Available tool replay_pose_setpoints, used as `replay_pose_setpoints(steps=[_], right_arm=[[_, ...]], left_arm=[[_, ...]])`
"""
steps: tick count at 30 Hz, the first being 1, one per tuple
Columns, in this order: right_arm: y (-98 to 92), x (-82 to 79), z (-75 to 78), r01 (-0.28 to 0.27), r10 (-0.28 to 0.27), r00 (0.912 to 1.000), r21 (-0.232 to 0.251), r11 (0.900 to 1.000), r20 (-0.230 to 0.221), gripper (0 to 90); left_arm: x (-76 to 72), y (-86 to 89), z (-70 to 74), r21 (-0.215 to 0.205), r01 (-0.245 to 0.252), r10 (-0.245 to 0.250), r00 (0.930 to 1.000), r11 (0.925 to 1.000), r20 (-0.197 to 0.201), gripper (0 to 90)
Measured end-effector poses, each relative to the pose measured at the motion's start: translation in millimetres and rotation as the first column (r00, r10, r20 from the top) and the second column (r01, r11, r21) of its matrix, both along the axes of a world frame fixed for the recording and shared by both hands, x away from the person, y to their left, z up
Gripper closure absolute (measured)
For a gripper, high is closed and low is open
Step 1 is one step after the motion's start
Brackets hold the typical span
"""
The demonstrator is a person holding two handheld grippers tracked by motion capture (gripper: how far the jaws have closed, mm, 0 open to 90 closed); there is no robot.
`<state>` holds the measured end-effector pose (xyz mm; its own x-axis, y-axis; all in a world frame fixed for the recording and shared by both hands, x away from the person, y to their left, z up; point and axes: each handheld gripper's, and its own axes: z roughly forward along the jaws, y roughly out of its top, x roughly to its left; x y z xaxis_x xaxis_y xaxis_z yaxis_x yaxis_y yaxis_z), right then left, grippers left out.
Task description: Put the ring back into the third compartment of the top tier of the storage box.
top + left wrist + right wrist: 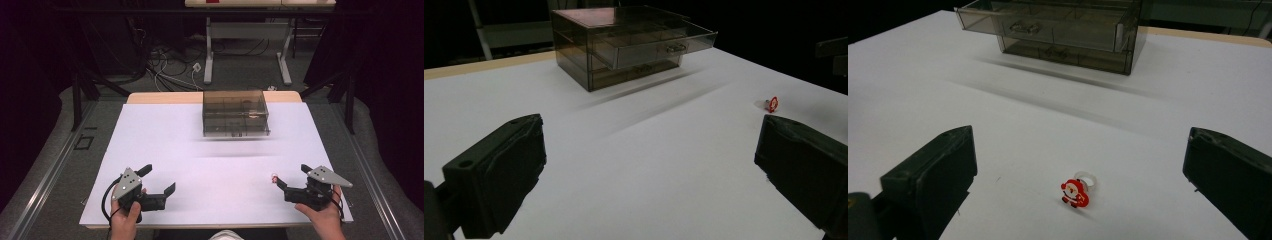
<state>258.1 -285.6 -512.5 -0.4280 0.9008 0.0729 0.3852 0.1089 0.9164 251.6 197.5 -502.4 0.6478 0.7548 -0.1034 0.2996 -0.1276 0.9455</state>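
Resting low over the near edge of the bench (165, 135), both tools stood with their jaws wide apart and nothing between the pads.

The left tool (159, 180) sat at the near left, gripped by the left hand (125, 220), with its jaws aimed toward the right and far side. In the left gripper view, its two black jaws framed bare white bench surface, and the ring (772, 103) lay well off at the right, beyond the right jaw.

The right tool (292, 176) sat at the near right, gripped by the right hand (325, 217), with its jaws aimed toward the left and far side. The ring lay on the bench just beside the tip of its near jaw in the high view, at the near right of the sheet. In the right gripper view, the ring (1077, 190) lay ahead of and between the jaw lines, touching neither pad. It carried a red-and-white Santa figure on a white band.

The drawer box (235, 112) stood at the far centre of the bench, well apart from both tools and from the ring. It was smoked and see-through, with two tiers. The upper drawer (1048, 25) stood pulled out toward the near side; the lower one was pushed in.
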Motion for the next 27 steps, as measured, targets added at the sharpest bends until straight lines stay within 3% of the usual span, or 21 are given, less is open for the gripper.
replay_pose_setpoints(steps=[4, 7, 10, 11, 17, 24, 27], right_arm=[[2.7, 0.7, 0.1, 0.001, -0.001, 1.0000, -0.023, 1.000, -0.010, 1.4], [2.0, 3.1, 0.2, 0.001, -0.001, 0.9999, -0.030, 1.000, 0.017, 7.0], [1.6, 5.9, -0.8, 0.004, -0.003, 0.9999, -0.033, 0.999, 0.014, 8.9], [1.2, 9.3, -2.8, 0.002, -0.001, 0.9998, -0.040, 0.999, 0.019, 13.4], [1.8, 15.4, -5.3, -0.012, 0.014, 0.9995, -0.054, 0.998, 0.028, 15.0], [1.0, 28.5, -6.7, -0.041, 0.042, 0.9991, -0.083, 0.996, 0.010, 21.5], [0.6, 34.5, -8.1, -0.032, 0.031, 0.9993, -0.062, 0.998, -0.023, 28.4]], left_arm=[[0.6, -1.1, -0.5, 0.013, 0.007, -0.007, 1.0000, 0.9999, 0.000, 0.2], [0.6, -1.5, -0.8, 0.012, 0.007, -0.007, 1.0000, 0.9999, -0.001, 0.2], [0.2, -1.2, -0.6, 0.010, 0.007, -0.007, 1.0000, 0.9999, -0.002, 0.2], [0.1, -1.0, -0.5, 0.013, 0.005, -0.005, 1.0000, 0.9999, -0.002, 0.2], [1.3, -0.4, -1.1, 0.005, -0.002, 0.002, 1.0000, 1.0000, -0.005, 0.2], [3.2, 0.4, -2.3, 0.004, -0.004, 0.004, 0.9999, 1.0000, -0.014, 0.2], [2.4, 0.2, -2.9, 0.008, -0.002, 0.002, 0.9998, 1.0000, -0.017, 0.2]])
